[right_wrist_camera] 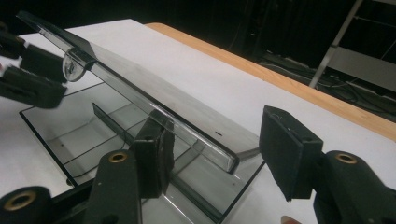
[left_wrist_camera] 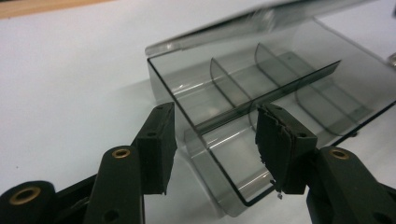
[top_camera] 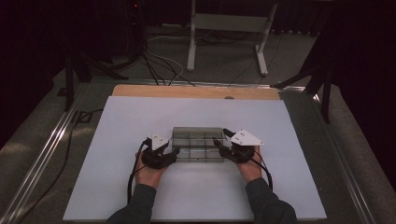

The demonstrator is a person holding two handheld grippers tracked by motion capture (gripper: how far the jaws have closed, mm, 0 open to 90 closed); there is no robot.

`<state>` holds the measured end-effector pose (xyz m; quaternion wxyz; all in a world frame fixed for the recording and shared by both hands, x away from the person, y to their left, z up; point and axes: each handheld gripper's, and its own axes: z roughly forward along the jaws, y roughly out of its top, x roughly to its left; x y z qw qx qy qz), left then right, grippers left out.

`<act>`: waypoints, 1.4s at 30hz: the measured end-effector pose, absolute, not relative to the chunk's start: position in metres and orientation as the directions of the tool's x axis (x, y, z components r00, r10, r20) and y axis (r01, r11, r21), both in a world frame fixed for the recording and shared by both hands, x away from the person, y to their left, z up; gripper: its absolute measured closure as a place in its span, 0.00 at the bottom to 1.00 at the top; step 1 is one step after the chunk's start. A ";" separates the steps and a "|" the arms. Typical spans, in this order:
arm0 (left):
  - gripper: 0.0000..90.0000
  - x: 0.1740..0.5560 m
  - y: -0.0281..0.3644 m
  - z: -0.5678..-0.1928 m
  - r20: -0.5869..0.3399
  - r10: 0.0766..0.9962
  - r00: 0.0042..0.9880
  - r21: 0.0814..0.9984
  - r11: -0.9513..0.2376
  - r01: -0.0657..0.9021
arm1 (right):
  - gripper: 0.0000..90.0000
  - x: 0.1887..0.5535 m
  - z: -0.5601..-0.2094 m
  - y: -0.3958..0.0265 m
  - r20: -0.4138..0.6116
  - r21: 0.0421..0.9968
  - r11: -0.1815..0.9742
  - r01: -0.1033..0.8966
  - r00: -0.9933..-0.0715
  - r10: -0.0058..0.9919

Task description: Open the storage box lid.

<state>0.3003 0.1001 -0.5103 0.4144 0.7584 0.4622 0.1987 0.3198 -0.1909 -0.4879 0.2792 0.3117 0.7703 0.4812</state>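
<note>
A clear divided organizer box [top_camera: 198,144] sits on the white table [top_camera: 116,140]. The left gripper [left_wrist_camera: 215,144] stands partly open around the box's near corner without pressing it. The right gripper [right_wrist_camera: 212,154] straddles the raised lid [right_wrist_camera: 140,93] end, jaws apart.

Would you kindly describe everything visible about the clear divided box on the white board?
The box is a shallow, rectangular organiser of smoky transparent plastic lying flat near the middle of the white board. One long partition and shorter cross dividers split it into compartments, all apparently empty. Its hinged lid is partly raised and tilted, with a small round catch near one end. The left hand-held gripper straddles a corner wall with open jaws; the right hand-held gripper straddles the lid's end, not pressing it.
</note>
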 end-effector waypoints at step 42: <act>0.71 0.312 0.098 -0.531 -0.113 0.858 0.501 0.751 -0.256 0.608 | 0.54 0.351 -0.480 -0.188 -0.054 0.928 0.270 0.257 -0.623 0.780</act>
